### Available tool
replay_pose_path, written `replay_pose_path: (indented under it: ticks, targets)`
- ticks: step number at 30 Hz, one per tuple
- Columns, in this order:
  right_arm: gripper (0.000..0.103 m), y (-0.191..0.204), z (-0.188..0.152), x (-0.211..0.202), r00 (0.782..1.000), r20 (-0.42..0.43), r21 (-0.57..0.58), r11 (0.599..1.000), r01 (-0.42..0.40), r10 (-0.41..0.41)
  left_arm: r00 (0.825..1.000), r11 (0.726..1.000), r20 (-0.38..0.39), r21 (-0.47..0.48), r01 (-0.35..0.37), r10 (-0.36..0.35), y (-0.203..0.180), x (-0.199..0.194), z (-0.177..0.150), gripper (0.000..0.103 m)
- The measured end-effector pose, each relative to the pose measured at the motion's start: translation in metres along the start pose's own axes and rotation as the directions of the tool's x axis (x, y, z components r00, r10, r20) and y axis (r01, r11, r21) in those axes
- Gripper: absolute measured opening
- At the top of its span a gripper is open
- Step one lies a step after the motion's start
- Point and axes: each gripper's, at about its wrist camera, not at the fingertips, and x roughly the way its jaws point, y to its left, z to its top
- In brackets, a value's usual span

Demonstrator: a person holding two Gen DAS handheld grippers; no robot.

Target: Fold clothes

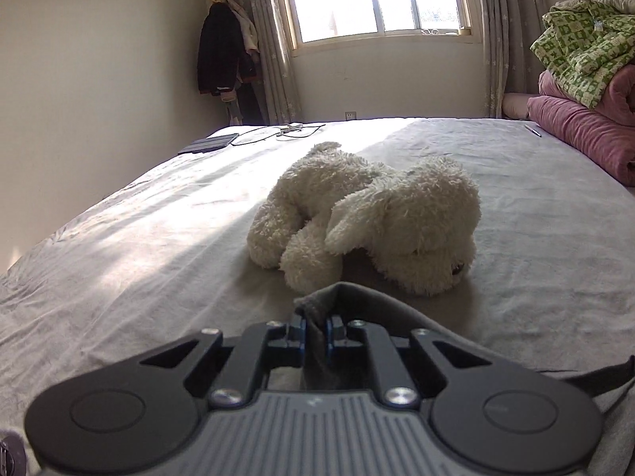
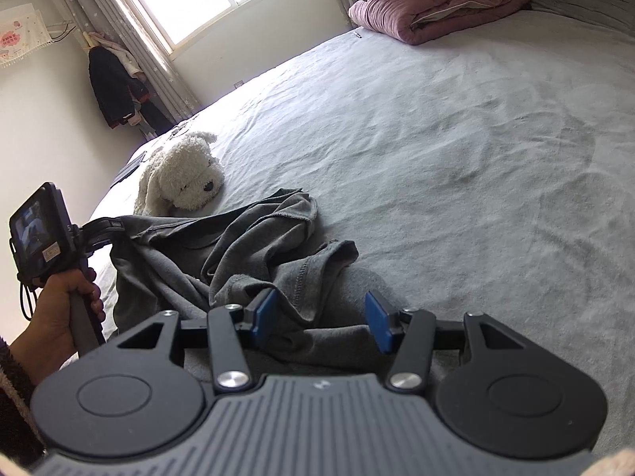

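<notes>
Though legible nowhere, wall poster (image 2: 18,33) writing.

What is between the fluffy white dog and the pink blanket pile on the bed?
Nothing, only bare grey bedsheet lies between the plush dog and the pink quilt, seen in the right wrist view.

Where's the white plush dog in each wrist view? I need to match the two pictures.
Left wrist view: the white plush dog lies mid-frame on the bed, just beyond the left gripper, whose fingers pinch the grey garment.
Right wrist view: the dog sits left of centre, past the far edge of the garment.
Shared landmark: the dark coat hanging in the corner beside the window curtain.
</notes>
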Motion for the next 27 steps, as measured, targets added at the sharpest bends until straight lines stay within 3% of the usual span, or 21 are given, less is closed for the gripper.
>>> replay_pose_path:
  ticks: [6, 8, 16, 23, 27]
  targets:
    - [0.054, 0.004, -0.002, 0.003, 0.999, -0.019, 0.004, 1.000, -0.026, 0.026, 0.999, 0.999, -0.039, -0.032, 0.037, -0.038, 0.008, 0.000, -0.007, 0.021]
    - [0.054, 0.005, -0.003, 0.002, 0.999, -0.019, 0.006, 1.000, -0.029, 0.029, 0.997, 0.999, -0.046, -0.011, 0.054, -0.054, 0.012, -0.006, -0.007, 0.035]
    - [0.055, 0.018, -0.008, 0.000, 0.999, -0.018, -0.020, 0.999, -0.045, 0.044, 0.985, 0.992, -0.118, -0.020, 0.125, -0.126, 0.033, -0.039, -0.022, 0.056]
    - [0.056, 0.028, -0.012, 0.000, 0.998, -0.021, -0.060, 0.997, -0.056, 0.054, 0.947, 0.968, -0.200, -0.038, 0.249, -0.252, 0.054, -0.083, -0.059, 0.067]
    - [0.056, 0.034, -0.015, 0.001, 0.998, -0.009, -0.080, 0.995, -0.057, 0.056, 0.919, 0.946, -0.226, -0.078, 0.314, -0.323, 0.070, -0.102, -0.087, 0.068]
